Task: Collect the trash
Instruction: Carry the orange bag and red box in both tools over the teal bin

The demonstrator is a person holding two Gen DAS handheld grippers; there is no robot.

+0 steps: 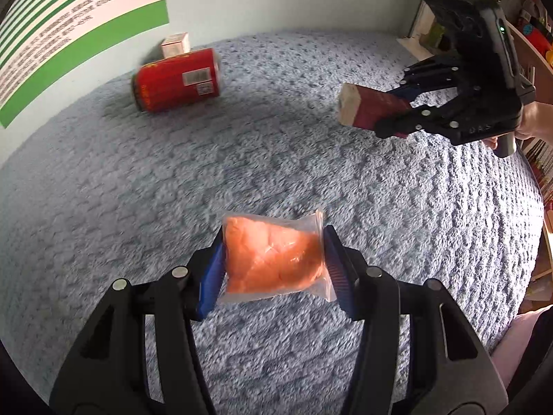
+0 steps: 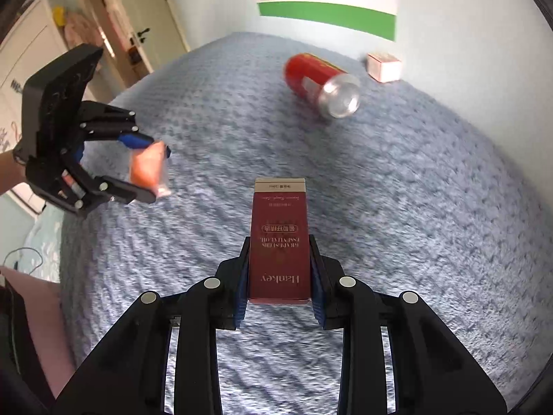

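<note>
Centrally, the left gripper (image 1: 273,263) clamps a clear plastic bag of orange stuff (image 1: 273,259); the right gripper (image 2: 279,273) clamps a tall maroon cardboard box (image 2: 279,238). Upper frame, a red metal can (image 2: 319,83) lies on blue carpet (image 2: 414,207).

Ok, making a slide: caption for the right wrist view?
Right gripper clamps a maroon box above the blue blanket; red can lies beyond.

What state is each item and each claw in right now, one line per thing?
Left claw: shut on the orange packet, held above the blanket.
Orange packet: gripped, sealed in clear plastic, off the surface.
Right claw: shut on the dark red box.
Dark red box: gripped, lifted, closed.
Red can: lying on its side on the blue blanket.
Small white box: resting on the blanket by the wall, closed.
</note>
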